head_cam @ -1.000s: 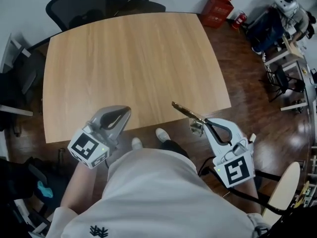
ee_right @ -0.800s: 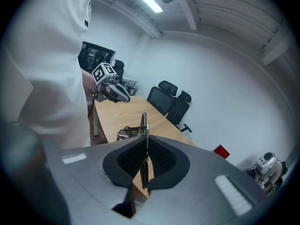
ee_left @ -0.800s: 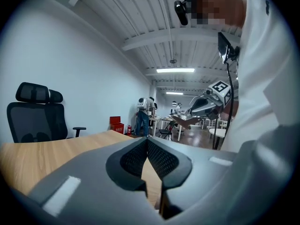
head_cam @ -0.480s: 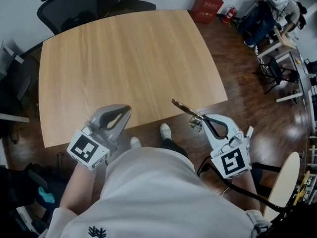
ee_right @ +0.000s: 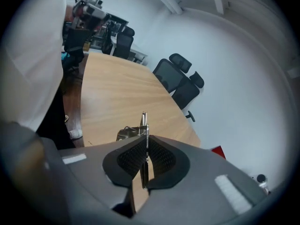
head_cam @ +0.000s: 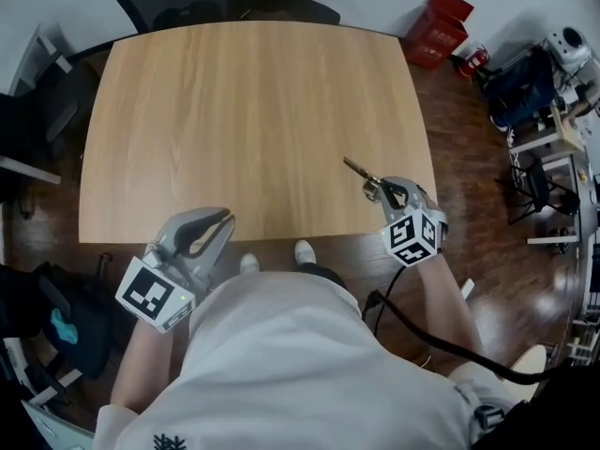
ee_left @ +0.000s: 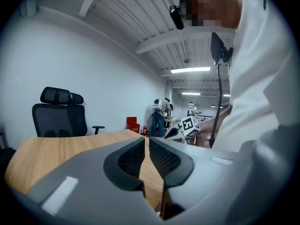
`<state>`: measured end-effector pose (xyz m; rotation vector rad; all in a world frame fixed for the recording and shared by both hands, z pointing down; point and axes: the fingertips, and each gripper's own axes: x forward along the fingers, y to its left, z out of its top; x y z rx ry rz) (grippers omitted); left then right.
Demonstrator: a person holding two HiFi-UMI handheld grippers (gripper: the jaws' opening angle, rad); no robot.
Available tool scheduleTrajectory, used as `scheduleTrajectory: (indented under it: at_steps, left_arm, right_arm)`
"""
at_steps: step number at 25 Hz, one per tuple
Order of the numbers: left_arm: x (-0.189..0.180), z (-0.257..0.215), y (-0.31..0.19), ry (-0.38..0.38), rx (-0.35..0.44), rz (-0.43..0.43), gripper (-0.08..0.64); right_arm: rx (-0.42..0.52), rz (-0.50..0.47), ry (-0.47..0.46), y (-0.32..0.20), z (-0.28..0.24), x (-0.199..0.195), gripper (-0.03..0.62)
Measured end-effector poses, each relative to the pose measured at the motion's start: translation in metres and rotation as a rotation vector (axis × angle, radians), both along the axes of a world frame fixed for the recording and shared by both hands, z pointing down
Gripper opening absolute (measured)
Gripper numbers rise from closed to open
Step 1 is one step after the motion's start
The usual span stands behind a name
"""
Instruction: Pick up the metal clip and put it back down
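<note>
Metal clip (ee_right: 144, 122) pinched in right gripper (ee_right: 146, 147), near wooden table (head_cam: 234, 111) edge

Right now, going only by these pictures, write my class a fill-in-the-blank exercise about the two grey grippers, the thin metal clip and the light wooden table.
1. The thin metal clip is clamped in the jaws of the ___ gripper.
2. The left gripper, its jaws together, holds ___.
3. The red box stands on the ___, not on the light wooden table.

Missing words: right; nothing; floor.
</note>
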<state>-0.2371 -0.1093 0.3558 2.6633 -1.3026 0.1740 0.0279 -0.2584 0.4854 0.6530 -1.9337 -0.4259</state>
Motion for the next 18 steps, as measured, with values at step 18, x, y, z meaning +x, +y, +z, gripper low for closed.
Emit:
scheduleTrajectory:
  at_steps: [18]
  left_arm:
    - [0.061,-0.012,-0.023,-0.014,-0.058,-0.233,0.029]
  right_arm:
    - [0.135,-0.136,0.153,-0.094,0.142,0.013,0.011]
